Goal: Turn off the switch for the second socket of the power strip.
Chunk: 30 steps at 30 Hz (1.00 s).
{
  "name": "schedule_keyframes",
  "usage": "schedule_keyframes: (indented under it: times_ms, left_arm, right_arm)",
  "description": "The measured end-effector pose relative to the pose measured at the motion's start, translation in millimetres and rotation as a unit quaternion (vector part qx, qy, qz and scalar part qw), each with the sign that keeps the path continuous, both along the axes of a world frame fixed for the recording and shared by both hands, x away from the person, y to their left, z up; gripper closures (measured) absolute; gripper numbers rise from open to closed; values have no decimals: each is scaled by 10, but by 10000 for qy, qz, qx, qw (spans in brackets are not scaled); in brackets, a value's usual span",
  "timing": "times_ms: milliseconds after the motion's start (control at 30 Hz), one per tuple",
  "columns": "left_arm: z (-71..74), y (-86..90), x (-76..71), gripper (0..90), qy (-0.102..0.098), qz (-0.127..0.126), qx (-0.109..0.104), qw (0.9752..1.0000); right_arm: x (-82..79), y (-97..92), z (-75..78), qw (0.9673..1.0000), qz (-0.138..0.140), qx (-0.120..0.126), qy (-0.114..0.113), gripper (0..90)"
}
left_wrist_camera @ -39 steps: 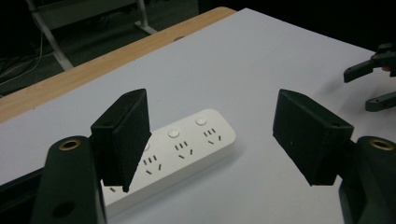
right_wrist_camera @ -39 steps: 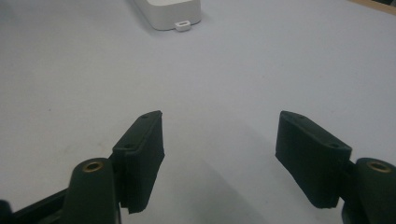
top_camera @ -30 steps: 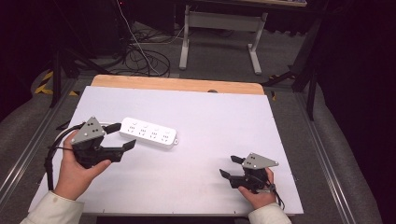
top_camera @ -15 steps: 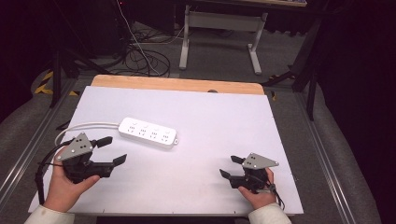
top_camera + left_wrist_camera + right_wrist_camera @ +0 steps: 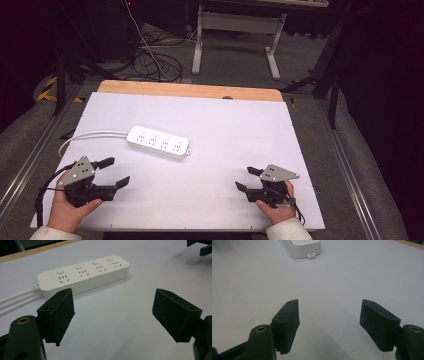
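White plastic power strip [image 5: 159,142] — that was the only thing on the table [image 5: 240,125] besides my two grippers. It lay flat with its four sockets facing up, ahead of my left gripper [image 5: 111,172] and a bit off to its right, not touching it. Its white cord [image 5: 85,137] curled away from the strip's far-left end, looping back toward my left hand [image 5: 67,210].

My left gripper sat low near the table's near edge with its jaws spread wide and nothing between them. In the left gripper view the strip [image 5: 83,275] filled the space just beyond the jaw tips, cord end to the left, little round buttons above each socket.

My right gripper [image 5: 247,179] was well apart from the strip, off on the other side of the table — jaws also apart, nothing held, just bare white tabletop [image 5: 352,277] in the gap. From the right gripper view I only caught the strip's nearest end [image 5: 305,248] at the top of the frame, with a small tab sticking out.
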<state>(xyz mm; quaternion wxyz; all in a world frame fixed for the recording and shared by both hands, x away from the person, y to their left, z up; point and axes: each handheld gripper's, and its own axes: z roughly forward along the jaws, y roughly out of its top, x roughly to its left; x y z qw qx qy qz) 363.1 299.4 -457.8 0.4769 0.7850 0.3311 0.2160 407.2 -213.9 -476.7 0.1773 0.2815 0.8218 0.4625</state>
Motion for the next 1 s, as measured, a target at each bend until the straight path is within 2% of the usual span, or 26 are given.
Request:
schedule_keyframes:
  times_ms: [167,267,433,500,567,700,833,900,1000]
  left_arm:
    - [-80,22,-37,174,48,-9,31,10000]
    - [-119,23,-55,169,148,-32,-70,9999]
    - [-181,29,-87,167,352,65,-296,9989]
    - [-205,37,-94,169,462,122,-340,9983]
    - [-226,40,-85,169,526,165,-295,9980]
    - [-228,21,-47,172,448,260,-202,9985]
    - [-216,0,-57,172,207,220,88,9995]
    - [-202,-9,-69,168,95,200,108,9997]
    - [-191,-12,-81,167,72,167,68,9998]
  right_arm:
    - [-2,0,2,10000,17,10,-6,328]
    - [-3,-1,3,10000,21,15,-6,328]
    - [-5,-1,4,10000,34,20,-15,328]
    - [-6,-2,5,10000,33,21,-18,328]
    - [-8,-1,6,10000,38,23,-18,328]
    - [-4,4,5,10000,57,20,-16,328]
    - [-9,4,11,10000,64,27,-38,328]
    - [-9,3,12,10000,57,30,-38,328]
    - [-4,6,9,10000,63,35,-35,328]
